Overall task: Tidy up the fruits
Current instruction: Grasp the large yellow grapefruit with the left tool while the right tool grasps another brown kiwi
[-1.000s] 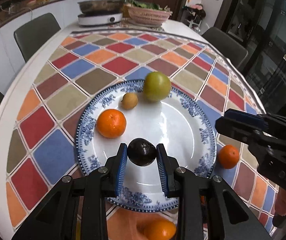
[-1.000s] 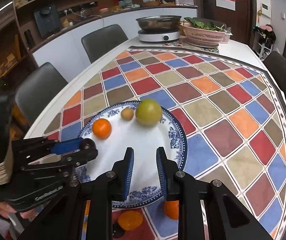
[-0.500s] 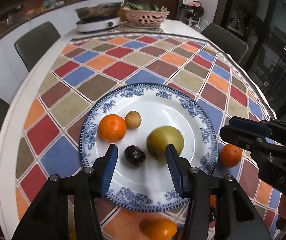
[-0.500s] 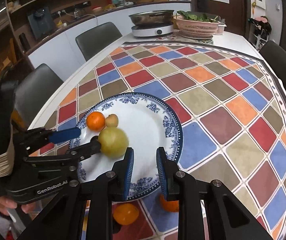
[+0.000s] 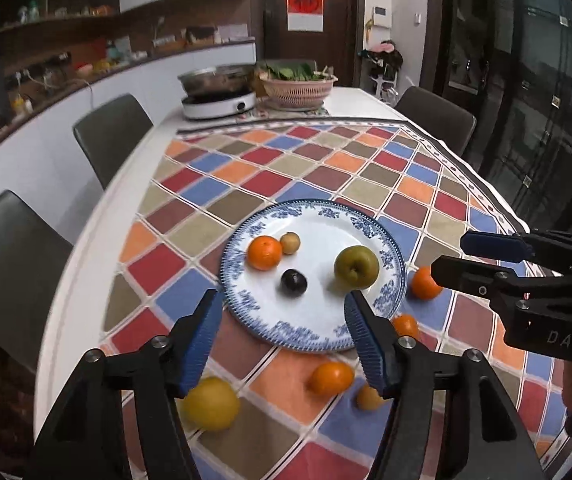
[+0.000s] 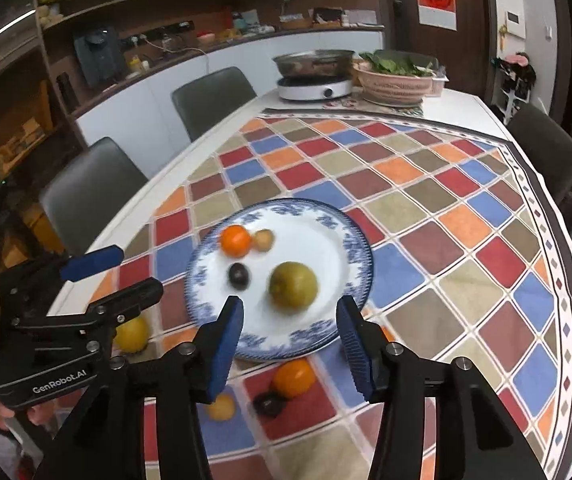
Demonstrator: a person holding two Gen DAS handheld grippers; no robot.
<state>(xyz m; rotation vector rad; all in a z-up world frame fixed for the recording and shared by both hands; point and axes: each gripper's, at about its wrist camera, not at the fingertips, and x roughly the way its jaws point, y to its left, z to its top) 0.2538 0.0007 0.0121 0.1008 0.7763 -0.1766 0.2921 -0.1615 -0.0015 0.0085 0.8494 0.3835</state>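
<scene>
A blue-and-white plate [image 5: 374, 236] [image 6: 350, 232] holds an orange [image 5: 264, 253], a small tan fruit [image 5: 289, 243], a dark plum [image 5: 293, 283] [image 6: 239, 275] and a green pear [image 5: 356, 267] [image 6: 293, 284]. Loose on the cloth near me lie a yellow fruit [image 5: 211, 403] [image 6: 132, 333], oranges [image 5: 331, 377] [image 5: 426, 282] [image 6: 294, 377], a small tan fruit [image 5: 368, 397] and a dark fruit [image 6: 268, 403]. My left gripper [image 5: 285, 340] is open and empty, raised above the plate's near edge. My right gripper [image 6: 289, 347] is open and empty, also above the near edge.
The checked tablecloth [image 5: 326, 172] covers a white table. At the far end stand a cooker with a steel pan [image 5: 218, 92] and a basket of greens [image 5: 298, 84]. Grey chairs [image 5: 114, 136] line the left side, another [image 5: 434, 116] the right.
My left gripper let go of the dark plum on the plate, opened wide and pulled back and up. The pear rolled nearer on the plate. My right gripper opened and drew back.
</scene>
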